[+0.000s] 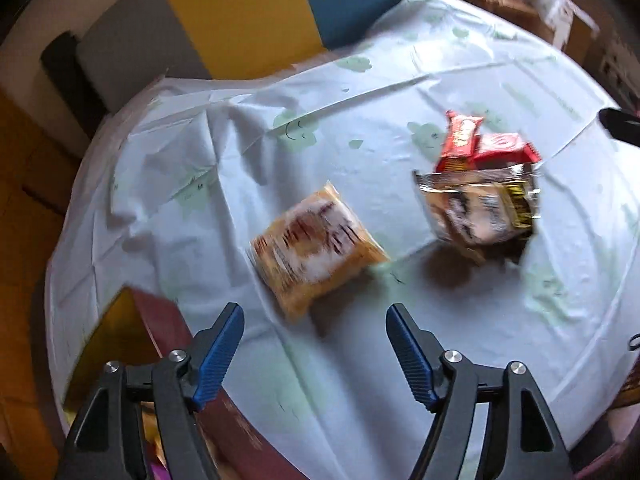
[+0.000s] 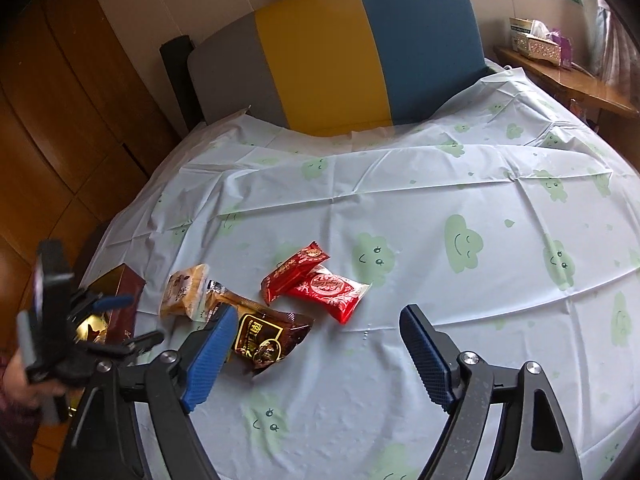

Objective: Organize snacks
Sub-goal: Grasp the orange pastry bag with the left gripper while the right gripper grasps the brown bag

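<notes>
- Surface: one table (image 2: 400, 208) under a pale cloth printed with green smiling clouds; all loose snacks lie on its left-near part in the right wrist view
- Seat: one chair back (image 2: 340, 52) in three vertical panels (grey, yellow, blue) stands at the far edge of the table
- Container: one dark red box (image 2: 122, 300) with a gold interior sits at the left edge of the table, its lid side open; contents are not legible
- Grippers: two. The left gripper (image 1: 315, 318) has its blue pads spread wide, nothing between them, and it hovers above the cloth just short of the yellow packet. The right gripper (image 2: 316, 320) also has its pads spread wide and empty, above the cloth near the brown packet
- Loose snacks: four counted
- One brown packet (image 2: 268, 336) with a gold label, nearest the right gripper, partly behind its left pad
- One yellow packet (image 2: 186, 292), between the box and the brown packet, touching the latter
- Two red packets: a rounded red pouch (image 2: 334, 290) and a slimmer red bar (image 2: 294, 270) lying across its far end, touching it
- The left wrist view is motion-blurred; print on the packets cannot be read there
</notes>
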